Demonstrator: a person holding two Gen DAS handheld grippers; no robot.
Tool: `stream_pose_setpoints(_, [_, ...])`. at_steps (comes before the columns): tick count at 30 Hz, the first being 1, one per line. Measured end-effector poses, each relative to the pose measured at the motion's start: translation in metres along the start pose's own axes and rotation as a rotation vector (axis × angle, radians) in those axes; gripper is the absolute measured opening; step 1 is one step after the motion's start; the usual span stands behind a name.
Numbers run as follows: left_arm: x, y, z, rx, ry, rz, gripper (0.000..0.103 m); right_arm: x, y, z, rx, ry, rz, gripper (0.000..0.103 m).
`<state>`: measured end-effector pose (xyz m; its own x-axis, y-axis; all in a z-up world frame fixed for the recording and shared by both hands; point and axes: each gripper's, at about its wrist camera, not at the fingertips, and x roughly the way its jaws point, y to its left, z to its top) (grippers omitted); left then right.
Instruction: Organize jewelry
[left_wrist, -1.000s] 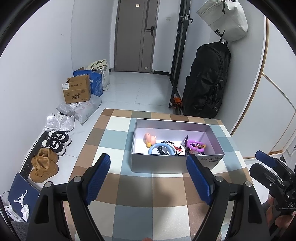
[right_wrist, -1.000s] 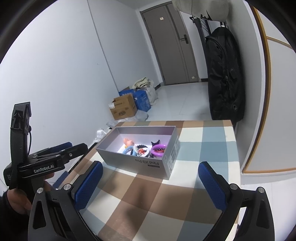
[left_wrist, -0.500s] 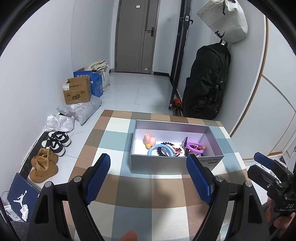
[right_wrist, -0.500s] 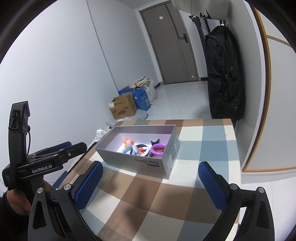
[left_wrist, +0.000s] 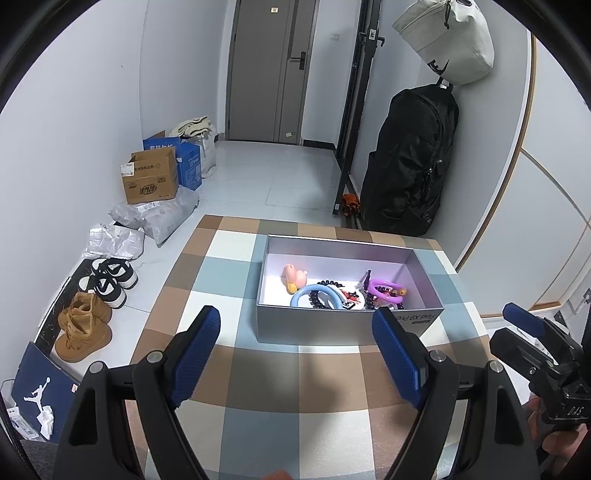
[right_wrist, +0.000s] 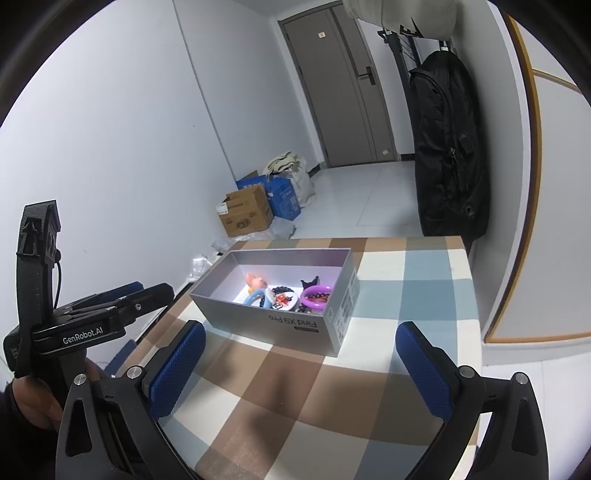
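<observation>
1. Left gripper (left_wrist: 297, 354): fingers (left_wrist: 195, 354) wide apart, holding nothing; hovers over the checked surface (left_wrist: 295, 398) just short of the box (left_wrist: 343, 326).
2. Right gripper (right_wrist: 301, 363): fingers (right_wrist: 424, 369) wide apart, holding nothing; over the surface near the box's printed side, to the right of the left gripper.
3. Box: grey, open top, sits on the surface toward its far right part; "Find X9 Pro" on the near wall.
4. Jewelry, all inside the box, bunched at the near/right end:
   - blue ring (left_wrist: 317, 293), w/ dark beads (left_wrist: 316, 297) lying across it;
   - purple ring (left_wrist: 384, 288) at the right end, touching the near wall area;
   - pink/orange piece (left_wrist: 293, 277) at the left of the group;
   - small red-black piece (left_wrist: 351, 295) between the two rings.
5. Floor left of the surface: shoes (left_wrist: 83, 325), carton (left_wrist: 149, 181).
</observation>
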<state>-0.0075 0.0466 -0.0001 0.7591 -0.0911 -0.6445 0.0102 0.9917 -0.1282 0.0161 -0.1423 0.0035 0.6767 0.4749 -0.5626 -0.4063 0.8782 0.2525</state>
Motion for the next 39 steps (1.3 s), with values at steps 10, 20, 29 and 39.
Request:
stream_pose_setpoints(10, [-0.0009, 0.0014, 0.0017, -0.005, -0.007, 0.001, 0.081, 0.0001, 0.0004, -0.0009, -0.003, 0.001, -0.003, 0.103])
stream_pose_setpoints(20, [-0.0004, 0.0002, 0.0013, -0.002, 0.002, -0.014, 0.081, 0.0027, 0.0009, -0.0022, -0.001, 0.005, -0.002, 0.103])
stream_pose_setpoints(29, [-0.0005, 0.0011, 0.0011, -0.005, 0.005, -0.015, 0.081, 0.0032, 0.0009, -0.0024, 0.002, 0.008, -0.004, 0.103])
stream_pose_setpoints(39, [-0.0005, -0.0005, 0.0013, 0.001, 0.000, -0.014, 0.081, 0.0038, 0.0001, -0.0030, 0.004, 0.013, -0.007, 0.103])
